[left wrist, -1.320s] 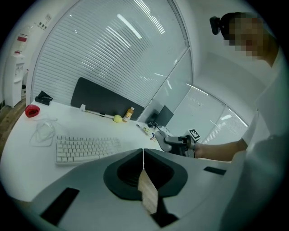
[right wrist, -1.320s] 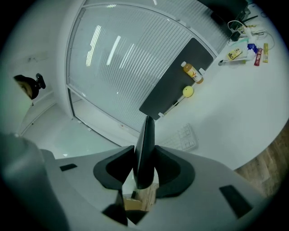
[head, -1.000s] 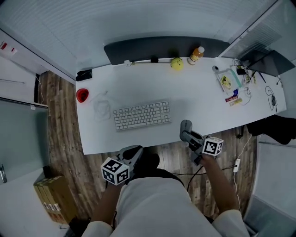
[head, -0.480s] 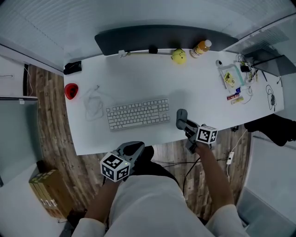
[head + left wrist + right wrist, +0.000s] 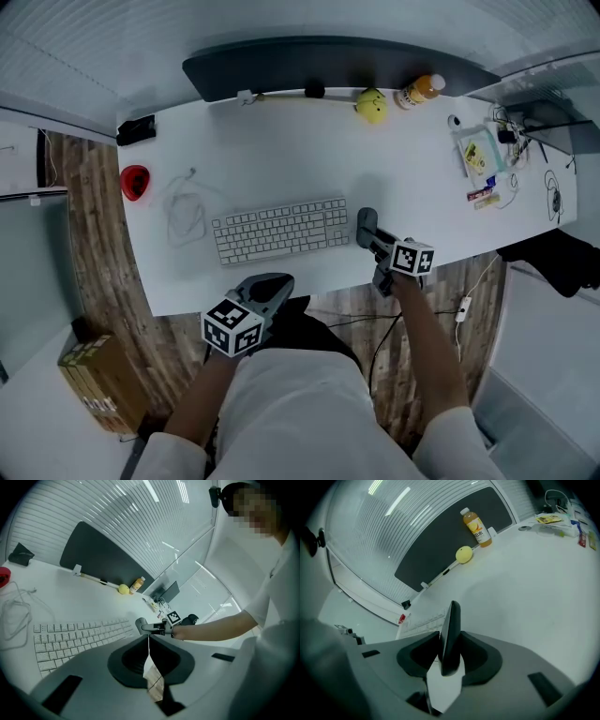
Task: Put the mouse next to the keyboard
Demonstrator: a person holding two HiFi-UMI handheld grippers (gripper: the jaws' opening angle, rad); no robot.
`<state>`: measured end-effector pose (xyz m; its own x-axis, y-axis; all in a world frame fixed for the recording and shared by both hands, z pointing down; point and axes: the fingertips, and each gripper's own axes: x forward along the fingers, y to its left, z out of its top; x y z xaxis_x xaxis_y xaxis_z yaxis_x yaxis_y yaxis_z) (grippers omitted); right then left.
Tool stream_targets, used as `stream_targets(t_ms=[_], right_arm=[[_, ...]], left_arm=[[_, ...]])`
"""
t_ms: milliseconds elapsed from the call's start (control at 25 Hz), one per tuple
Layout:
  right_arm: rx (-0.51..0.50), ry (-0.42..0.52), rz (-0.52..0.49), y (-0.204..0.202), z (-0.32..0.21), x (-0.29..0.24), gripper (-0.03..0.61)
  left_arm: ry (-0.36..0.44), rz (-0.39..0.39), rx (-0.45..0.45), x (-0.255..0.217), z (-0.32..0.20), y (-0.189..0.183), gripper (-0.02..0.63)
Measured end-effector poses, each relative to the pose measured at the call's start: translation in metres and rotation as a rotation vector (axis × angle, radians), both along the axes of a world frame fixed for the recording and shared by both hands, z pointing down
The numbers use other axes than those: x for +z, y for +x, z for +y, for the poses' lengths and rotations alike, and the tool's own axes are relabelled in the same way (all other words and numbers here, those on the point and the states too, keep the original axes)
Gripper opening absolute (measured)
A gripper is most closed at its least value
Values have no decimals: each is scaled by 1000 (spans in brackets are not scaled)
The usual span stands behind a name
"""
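Note:
A white keyboard (image 5: pixel 279 230) lies near the front of the white desk (image 5: pixel 281 155). My right gripper (image 5: pixel 373 236) is shut on a grey mouse (image 5: pixel 366 221), just right of the keyboard's right end. In the right gripper view the mouse (image 5: pixel 450 637) stands on edge between the jaws, with the keyboard (image 5: pixel 423 621) beyond it to the left. I cannot tell whether the mouse touches the desk. My left gripper (image 5: pixel 269 289) hangs shut and empty off the desk's front edge, below the keyboard. Its view shows the keyboard (image 5: pixel 79 637) and the right gripper (image 5: pixel 157 628).
A white cable (image 5: pixel 183 211) and a red object (image 5: pixel 134 180) lie left of the keyboard. At the back are a yellow ball (image 5: pixel 371 105), an orange bottle (image 5: pixel 420 90), a black item (image 5: pixel 137 129) and a dark panel (image 5: pixel 328 70). Small clutter (image 5: pixel 483 155) crowds the right end.
My right gripper has carried the mouse away from the desk's front edge, up beside the keyboard's right end. The left gripper has stayed below the desk edge.

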<state>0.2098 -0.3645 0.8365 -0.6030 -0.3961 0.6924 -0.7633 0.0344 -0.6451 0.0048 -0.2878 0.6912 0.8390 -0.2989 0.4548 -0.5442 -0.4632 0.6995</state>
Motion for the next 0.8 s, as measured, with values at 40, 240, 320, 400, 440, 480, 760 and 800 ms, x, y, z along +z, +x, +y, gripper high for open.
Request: stream_targets(t_ms=[40, 240, 320, 400, 440, 480, 760, 800], right_arm=[[-13, -6, 11, -1, -1, 4, 152], [-22, -35, 29, -5, -6, 19, 153], [-35, -37, 38, -7, -8, 20, 153], [-60, -43, 53, -9, -10, 22, 153], [-70, -51, 60, -9, -9, 24, 153], [-77, -61, 66, -8, -9, 27, 153], [-67, -86, 112, 0, -7, 31, 229], [-62, -82, 126, 3, -8, 30, 239]], left_arm=[[-4, 1, 2, 2, -2, 0, 21], [-37, -4, 21, 14, -3, -3, 21], [-47, -5, 20, 17, -3, -6, 21], [-53, -6, 22, 20, -3, -10, 21], [-55, -8, 25, 22, -4, -11, 21], [-57, -8, 28, 23, -4, -12, 21], [-64, -11, 17, 25, -7, -24, 21], [-63, -12, 19, 26, -7, -25, 21]])
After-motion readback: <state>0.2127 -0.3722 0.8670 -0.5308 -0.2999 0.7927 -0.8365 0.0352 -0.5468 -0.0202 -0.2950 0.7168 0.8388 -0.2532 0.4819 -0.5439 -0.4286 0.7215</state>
